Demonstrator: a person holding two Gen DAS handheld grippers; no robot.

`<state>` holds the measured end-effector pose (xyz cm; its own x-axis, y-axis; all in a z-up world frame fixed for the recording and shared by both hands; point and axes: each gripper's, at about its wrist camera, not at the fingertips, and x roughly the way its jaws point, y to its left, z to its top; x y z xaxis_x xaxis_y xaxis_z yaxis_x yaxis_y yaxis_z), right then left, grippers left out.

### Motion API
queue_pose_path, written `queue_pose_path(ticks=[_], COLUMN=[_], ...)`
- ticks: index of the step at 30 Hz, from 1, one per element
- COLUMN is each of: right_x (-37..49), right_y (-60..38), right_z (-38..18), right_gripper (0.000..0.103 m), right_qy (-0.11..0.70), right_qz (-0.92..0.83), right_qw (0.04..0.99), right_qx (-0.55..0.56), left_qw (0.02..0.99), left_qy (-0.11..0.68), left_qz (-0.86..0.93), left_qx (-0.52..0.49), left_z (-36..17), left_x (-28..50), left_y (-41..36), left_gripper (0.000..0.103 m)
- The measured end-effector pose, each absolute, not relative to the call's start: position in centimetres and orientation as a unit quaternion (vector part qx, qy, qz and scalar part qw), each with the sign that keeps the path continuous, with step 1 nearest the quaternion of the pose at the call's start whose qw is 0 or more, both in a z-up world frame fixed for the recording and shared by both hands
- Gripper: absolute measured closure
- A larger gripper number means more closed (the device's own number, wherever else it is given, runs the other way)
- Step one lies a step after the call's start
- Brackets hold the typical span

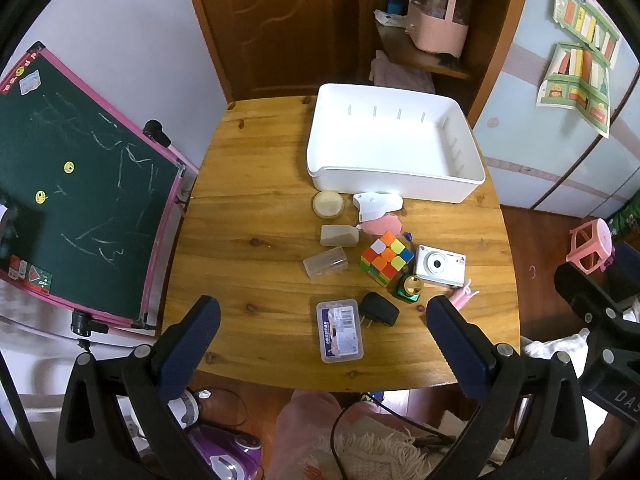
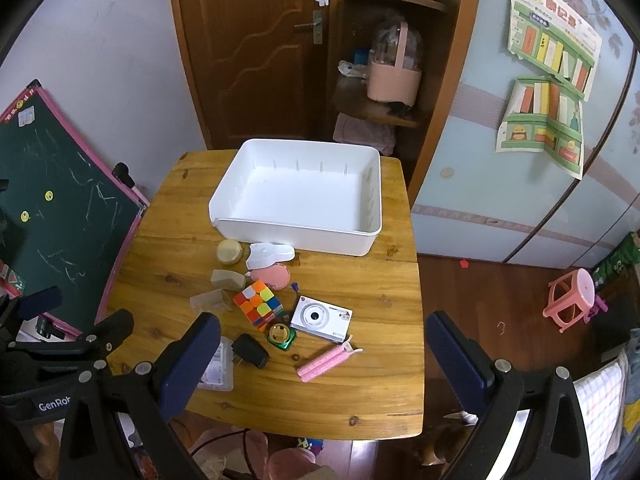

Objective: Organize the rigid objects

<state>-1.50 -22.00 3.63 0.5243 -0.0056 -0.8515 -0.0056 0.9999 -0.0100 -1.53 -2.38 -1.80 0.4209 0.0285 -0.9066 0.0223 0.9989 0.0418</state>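
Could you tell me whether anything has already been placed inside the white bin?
No, the white bin shows only its bare floor, while the Rubik's cube and camera sit on the table.

One white bin (image 2: 240,200), one puzzle cube (image 2: 258,304), one camera (image 2: 322,318), two clear boxes (image 1: 325,264), one charger (image 2: 250,350).

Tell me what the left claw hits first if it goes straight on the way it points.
Probably the clear plastic box with the printed label: it lies between the open left claw fingers, nearest on the wooden table. Depth is uncertain.
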Motion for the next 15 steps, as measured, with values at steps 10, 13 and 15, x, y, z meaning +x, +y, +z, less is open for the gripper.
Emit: queue_pose_path(ticks=[10, 13, 15], right_x=[-0.8, -0.5, -0.3], right_y=[-22.3, -22.5, -22.8], right_z=[2.6, 2.2, 1.8], right_gripper=[0.001, 0.001, 0.001], right_qy=[0.500, 0.506, 0.510], right_qz=[-0.004, -0.006, -0.008], right_qw=[0.866, 0.862, 0.860], right_qx=[-0.008, -0.007, -0.004], left_qw=[0.833, 0.830, 0.827], left_qy=[0.553, 0.558, 0.561], left_qz=[-0.004, -0.004, -0.003], left_qx=[0.028, 0.026, 0.024], left_z=[-3.0, -3.5, -3.8], left_x=[-0.9, -0.6, -0.3], left_y=[-2.9, -2.8, -2.7], left_gripper=[0.001, 0.001, 0.001])
